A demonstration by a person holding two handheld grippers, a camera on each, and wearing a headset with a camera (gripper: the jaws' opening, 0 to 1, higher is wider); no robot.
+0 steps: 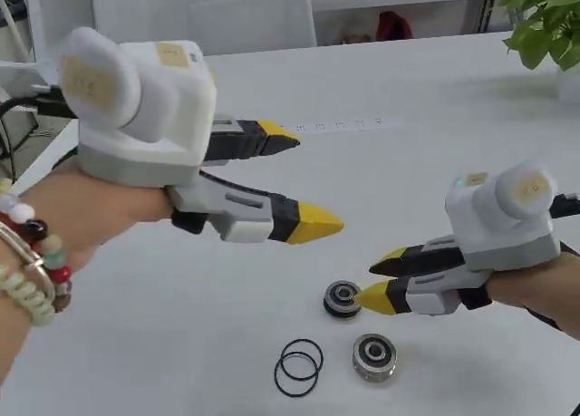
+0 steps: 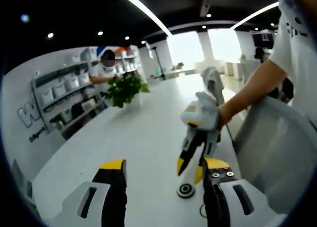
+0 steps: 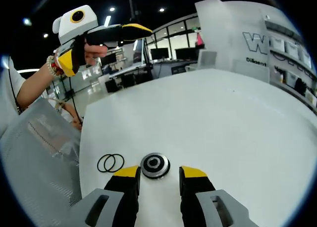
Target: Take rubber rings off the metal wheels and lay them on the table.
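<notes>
2 black rings (image 1: 298, 367) overlapping, 2 wheels (image 1: 373, 356) flat

Bright even overhead lighting; ceiling strips glare in gripper views; fisheye edges warped; head view slightly soft.

The left gripper (image 1: 317, 182) and right gripper (image 1: 370, 283) are both white and grey, with black jaws tipped in yellow. The rubber rings (image 1: 298, 366) are black. The metal wheels (image 1: 373, 356) are silver with dark centres. The desk (image 1: 408, 162) is plain white. The plant (image 1: 544, 22) is green. The bracelet beads (image 1: 53, 253) are red, white, dark and pale green.
</notes>
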